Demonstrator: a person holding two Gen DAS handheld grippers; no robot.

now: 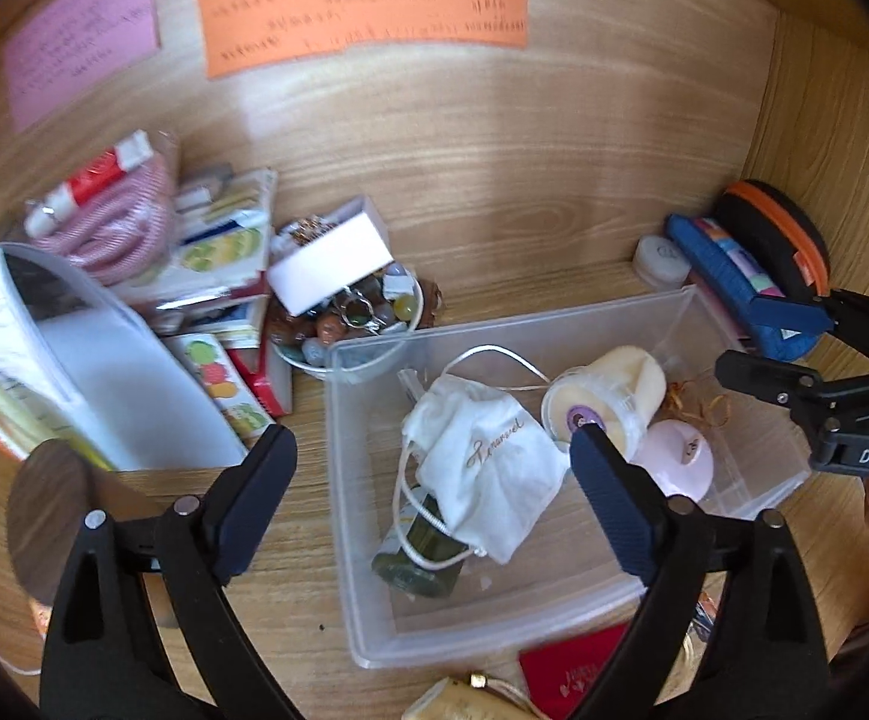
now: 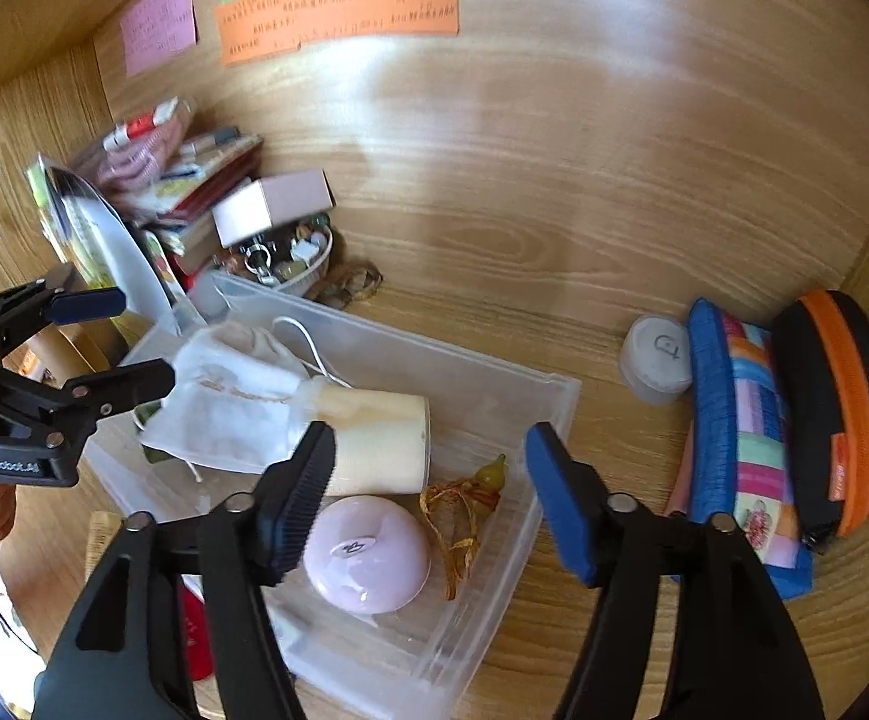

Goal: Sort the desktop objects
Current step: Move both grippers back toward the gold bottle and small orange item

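Observation:
A clear plastic bin [image 1: 512, 324] [image 2: 410, 342] sits on the wooden desk. In it lie a white drawstring pouch [image 1: 488, 450] [image 2: 236, 396], a cream jar [image 1: 614, 390] [image 2: 374, 438] on its side, a pink round case [image 1: 680, 456] [image 2: 368, 558], a green bottle [image 1: 422, 552] partly under the pouch, and a gold tassel [image 2: 464, 510]. My left gripper [image 1: 434, 444] [image 2: 128, 342] hangs wide open above the pouch, gripping nothing. My right gripper [image 2: 428, 441] [image 1: 758, 339] is open over the bin's right half, above the pink case, and is empty.
A bowl of beads and keyrings [image 1: 350, 324], a white box [image 1: 329, 264] and stacked booklets [image 1: 224, 252] crowd the left. A small white jar [image 2: 656, 360], a blue patchwork pouch [image 2: 734, 420] and a black-and-orange case [image 2: 836, 396] lean at the right wall. A red card [image 1: 578, 666] lies near the bin's front.

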